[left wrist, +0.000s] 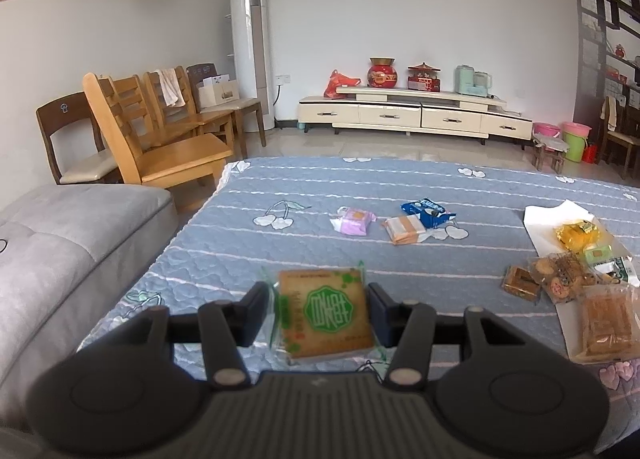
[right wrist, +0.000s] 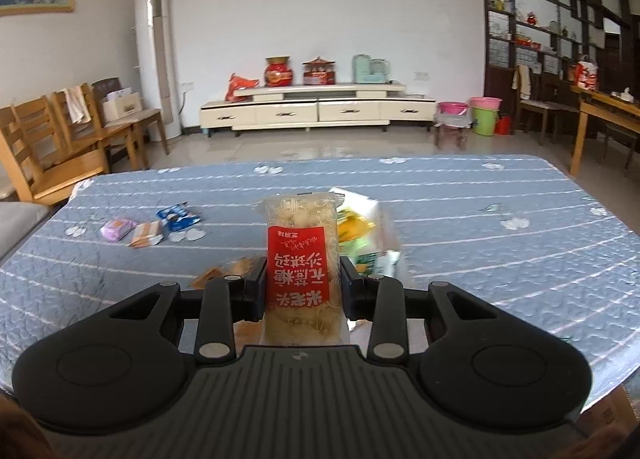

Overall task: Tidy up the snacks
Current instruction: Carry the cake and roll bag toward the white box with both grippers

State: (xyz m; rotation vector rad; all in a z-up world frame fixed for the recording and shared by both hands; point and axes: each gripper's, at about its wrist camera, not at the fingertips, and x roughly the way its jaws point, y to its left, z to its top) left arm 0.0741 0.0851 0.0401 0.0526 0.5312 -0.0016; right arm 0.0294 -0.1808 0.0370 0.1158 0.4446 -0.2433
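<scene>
Left fingers [left wrist: 318, 309] holding green cookie pack [left wrist: 326, 315]; right fingers [right wrist: 304, 283] squeezing red-label snack [right wrist: 301, 271]. Best: carry gently, set beside matching snacks on bench [right wrist: 480, 195].

A blue quilted cloth with white stripes and cherry prints covers the tabletop [left wrist: 400, 179]. On it lie a purple packet [left wrist: 354, 220], a tan biscuit pack [left wrist: 405, 230] and a blue wrapper [left wrist: 427, 212] — close together — and white paper [left wrist: 546, 219] bearing heaped snacks [left wrist: 568, 271].
</scene>
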